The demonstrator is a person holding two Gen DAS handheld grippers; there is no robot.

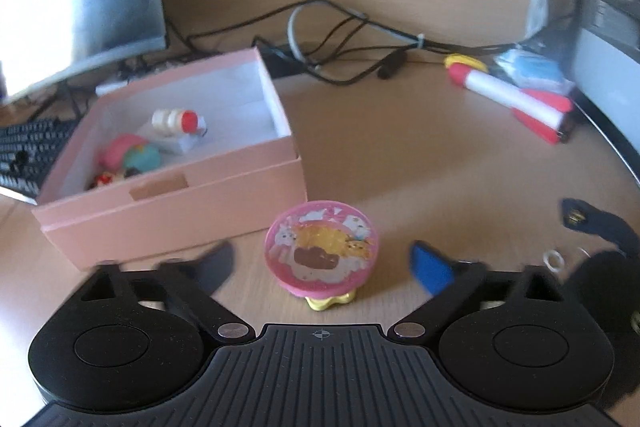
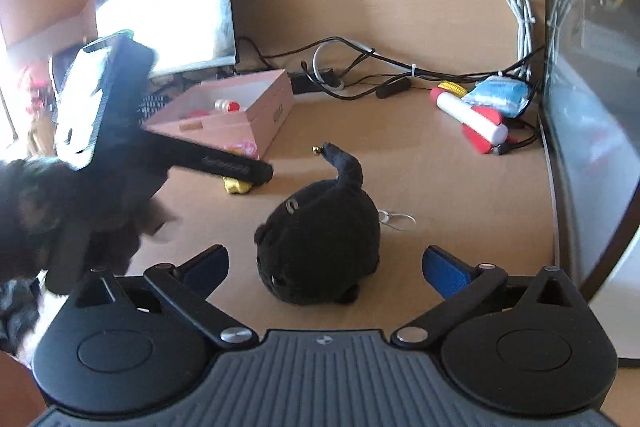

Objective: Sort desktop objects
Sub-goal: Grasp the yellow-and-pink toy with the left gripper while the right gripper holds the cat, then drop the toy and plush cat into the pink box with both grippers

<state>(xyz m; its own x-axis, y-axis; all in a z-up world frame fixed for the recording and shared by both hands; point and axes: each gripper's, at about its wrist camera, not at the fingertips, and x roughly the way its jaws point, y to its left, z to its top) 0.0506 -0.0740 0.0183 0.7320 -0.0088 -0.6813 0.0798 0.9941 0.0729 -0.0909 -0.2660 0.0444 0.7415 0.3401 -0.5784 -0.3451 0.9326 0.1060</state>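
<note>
Several toys already lay in the pink box (image 1: 180, 195); the left gripper (image 1: 322, 263) stood open around the pink disc toy (image 1: 322, 247), the right gripper (image 2: 326, 267) wide around the black plush (image 2: 320, 247).

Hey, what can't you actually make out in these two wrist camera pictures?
- Pink box contents: left wrist view, near wall hides the lowest toys.
- Pink disc toy: right wrist view, left gripper's finger covers most of it.
- Black plush face: right wrist view, turned away.
- Monitor screen: both views, glare.
</note>
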